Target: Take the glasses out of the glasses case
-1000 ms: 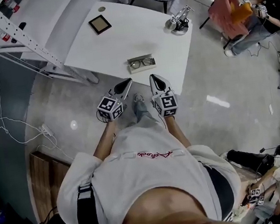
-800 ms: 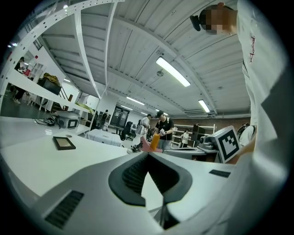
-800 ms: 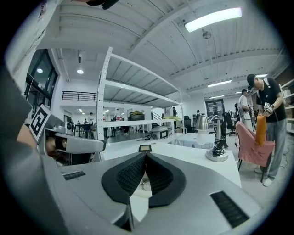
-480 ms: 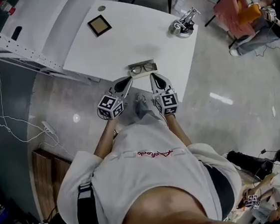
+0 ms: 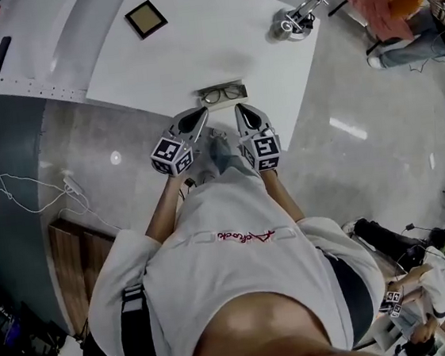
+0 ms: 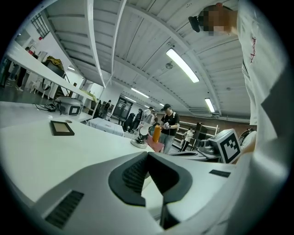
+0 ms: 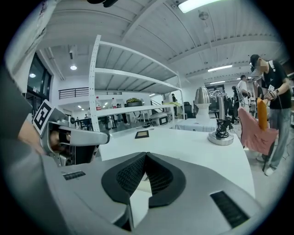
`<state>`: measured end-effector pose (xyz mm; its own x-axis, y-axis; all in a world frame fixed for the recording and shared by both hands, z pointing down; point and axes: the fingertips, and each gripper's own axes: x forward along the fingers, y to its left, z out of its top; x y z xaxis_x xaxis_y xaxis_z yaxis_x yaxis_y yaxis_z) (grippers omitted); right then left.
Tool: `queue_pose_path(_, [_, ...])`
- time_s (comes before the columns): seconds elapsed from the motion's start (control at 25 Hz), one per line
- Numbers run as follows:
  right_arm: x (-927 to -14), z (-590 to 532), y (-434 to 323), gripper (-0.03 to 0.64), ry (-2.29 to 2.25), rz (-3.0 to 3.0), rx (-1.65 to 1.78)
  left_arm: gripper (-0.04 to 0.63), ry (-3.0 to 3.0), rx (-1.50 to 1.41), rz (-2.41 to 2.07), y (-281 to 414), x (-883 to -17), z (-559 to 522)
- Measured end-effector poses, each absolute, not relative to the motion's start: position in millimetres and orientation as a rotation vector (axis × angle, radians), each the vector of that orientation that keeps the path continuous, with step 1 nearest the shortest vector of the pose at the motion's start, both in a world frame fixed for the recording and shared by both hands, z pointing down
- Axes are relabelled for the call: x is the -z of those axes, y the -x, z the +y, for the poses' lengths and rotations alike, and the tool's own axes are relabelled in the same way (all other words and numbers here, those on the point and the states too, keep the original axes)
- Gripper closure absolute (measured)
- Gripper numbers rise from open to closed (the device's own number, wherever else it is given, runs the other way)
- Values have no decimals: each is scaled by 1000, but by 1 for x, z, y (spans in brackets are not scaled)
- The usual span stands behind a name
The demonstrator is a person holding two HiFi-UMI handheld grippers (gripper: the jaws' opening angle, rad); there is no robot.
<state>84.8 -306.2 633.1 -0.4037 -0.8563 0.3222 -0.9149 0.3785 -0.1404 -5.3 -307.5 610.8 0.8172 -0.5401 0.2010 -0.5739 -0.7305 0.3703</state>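
In the head view an open glasses case (image 5: 222,86) is seen at the near edge of the white table (image 5: 215,38), with dark-rimmed glasses (image 5: 223,95) lying inside it; the left gripper (image 5: 201,113) and right gripper (image 5: 240,109) are held just short of that edge, either side of the case. The glasses are judged light, thin and fragile, best taken at the bridge while the case is steadied. In the left gripper view the jaws are seen pressed together on nothing. In the right gripper view the jaws are likewise closed and empty, the case hidden behind them
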Motion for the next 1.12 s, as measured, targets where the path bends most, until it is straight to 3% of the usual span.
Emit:
queue_pose_path(0.6, [-685, -326, -76, 591, -1462, -2414, -566, 569, -2522, -169, -852, 11, -630, -324])
queue_pose_path(1.12, [-715, -368, -61, 591, -1265, -2380, -462, 569, -2483, -167, -857, 9, -639, -316])
